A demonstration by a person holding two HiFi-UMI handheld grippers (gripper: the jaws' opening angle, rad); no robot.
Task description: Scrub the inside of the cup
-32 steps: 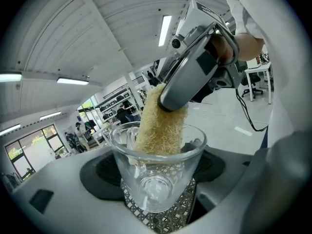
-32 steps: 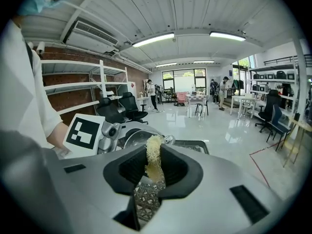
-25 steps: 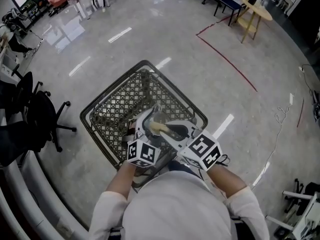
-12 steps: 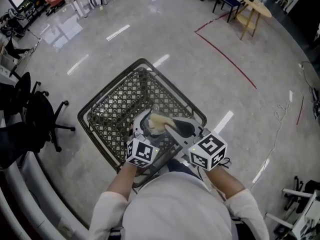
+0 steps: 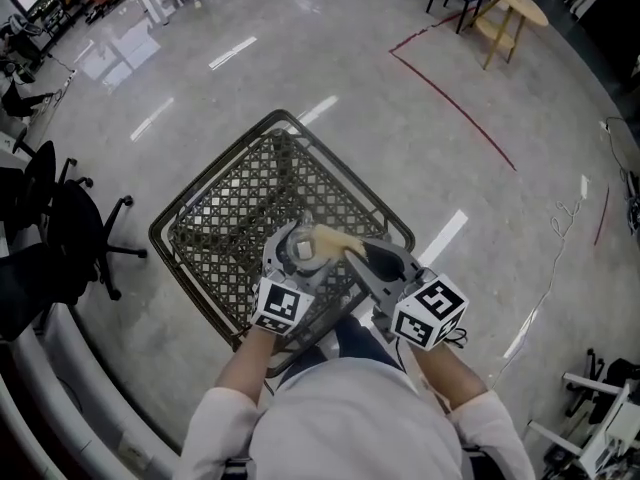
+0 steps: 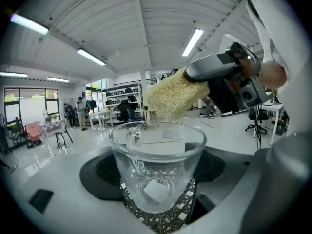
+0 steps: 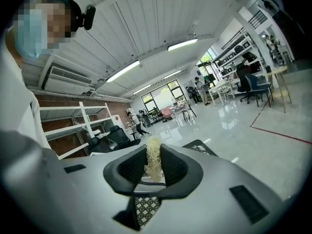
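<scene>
A clear glass cup (image 6: 157, 167) with a handle stands upright between the jaws of my left gripper (image 6: 158, 179), which is shut on it; in the head view the cup (image 5: 299, 251) is held over the mesh cart by the left gripper (image 5: 290, 268). My right gripper (image 7: 152, 172) is shut on a yellowish loofah sponge (image 7: 153, 162). The sponge (image 6: 171, 95) hangs just above the cup's rim, outside the cup, and shows in the head view as a pale sponge (image 5: 330, 241) at the tip of the right gripper (image 5: 362, 258).
A black wire-mesh shopping cart (image 5: 215, 218) stands below both grippers on a glossy grey floor. Black office chairs (image 5: 70, 233) sit at the left, a yellow round table (image 5: 512, 13) at the far right, and red floor tape (image 5: 455, 118) runs across the floor.
The right gripper has drawn back to the right and the sponge has come up out of the cup to sit above its rim. The left gripper holds the cup in about the same place.
</scene>
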